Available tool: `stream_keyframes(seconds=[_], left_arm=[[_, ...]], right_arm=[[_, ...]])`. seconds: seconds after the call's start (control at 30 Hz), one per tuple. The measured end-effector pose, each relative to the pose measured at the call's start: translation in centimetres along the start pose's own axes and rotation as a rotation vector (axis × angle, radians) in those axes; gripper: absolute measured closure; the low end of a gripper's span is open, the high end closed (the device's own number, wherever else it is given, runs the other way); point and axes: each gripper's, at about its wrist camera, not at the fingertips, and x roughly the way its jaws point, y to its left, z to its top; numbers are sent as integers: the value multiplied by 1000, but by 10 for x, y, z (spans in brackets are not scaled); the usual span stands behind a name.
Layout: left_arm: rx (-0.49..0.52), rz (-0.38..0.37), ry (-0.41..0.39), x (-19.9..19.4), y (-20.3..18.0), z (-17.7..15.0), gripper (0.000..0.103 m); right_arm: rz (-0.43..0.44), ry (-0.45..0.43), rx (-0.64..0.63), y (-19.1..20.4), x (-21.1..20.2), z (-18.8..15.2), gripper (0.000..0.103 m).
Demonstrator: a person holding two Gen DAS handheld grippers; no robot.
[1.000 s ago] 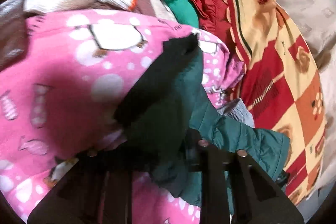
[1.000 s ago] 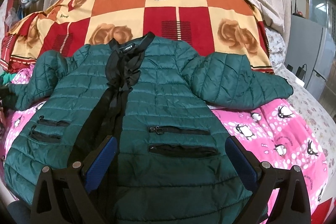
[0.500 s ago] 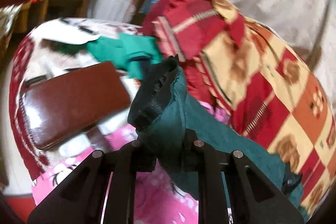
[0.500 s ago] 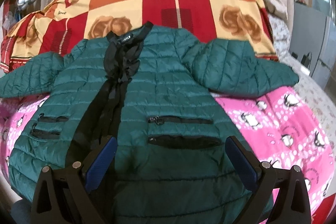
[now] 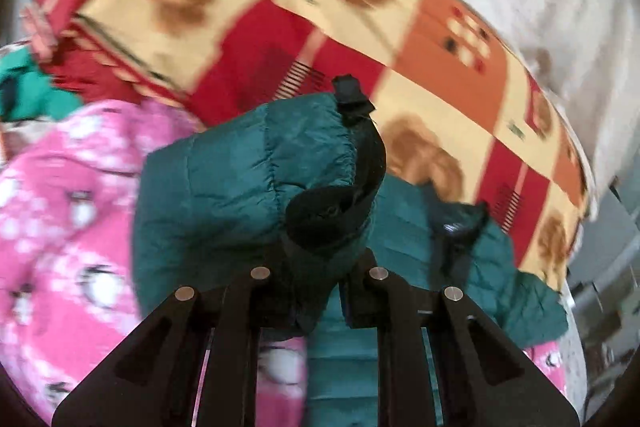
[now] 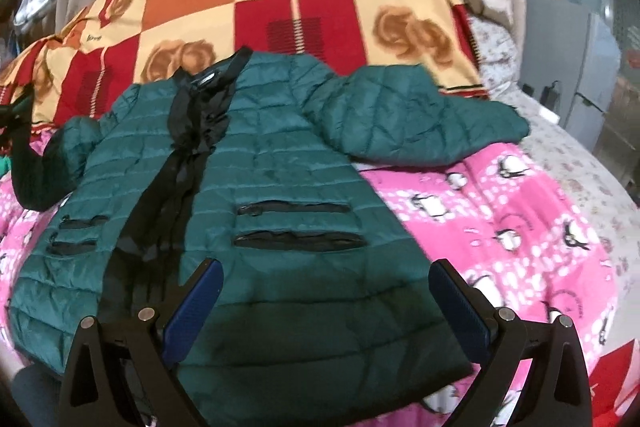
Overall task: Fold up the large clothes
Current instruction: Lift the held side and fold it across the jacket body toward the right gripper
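Green jacket lies front-up on pink blanket, collar twd checked quilt. L tongs clenched on sleeve cuff, lifted. R tongs released, spread over hem.

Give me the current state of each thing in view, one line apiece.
Left claw: shut on the jacket's left sleeve cuff, lifted.
Right claw: open, over the hem, holding nothing.
Green quilted jacket: spread face up, front closed.
Right sleeve: lying flat, stretched outward.
Pink penguin blanket: spread under the jacket.
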Motion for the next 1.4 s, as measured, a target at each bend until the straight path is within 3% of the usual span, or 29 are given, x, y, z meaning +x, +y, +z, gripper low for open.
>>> stream_keyframes(seconds=[0.33,0.53,0.83,1.0,1.23,1.4], left_arm=[[130,-46,58,84,-107,-39,89],[161,-173,149,124,-164,-65,89],[287,-284,235,169,-249,-107,89],[369,-433,321,186,-290,-131,89],[396,-491,373,201,-310,-146,89],[404,-483,395,216,-321,-158,89]], right_arm=[[-36,22,106,-30,11,-4,1],[-68,-51,18,-12,-1,-4,1],[-32,-18,52,-19,6,-4,1],[-32,-25,69,-22,4,-5,1],[-33,-10,68,-21,8,-5,1],[-35,1,61,-19,11,-3,1]])
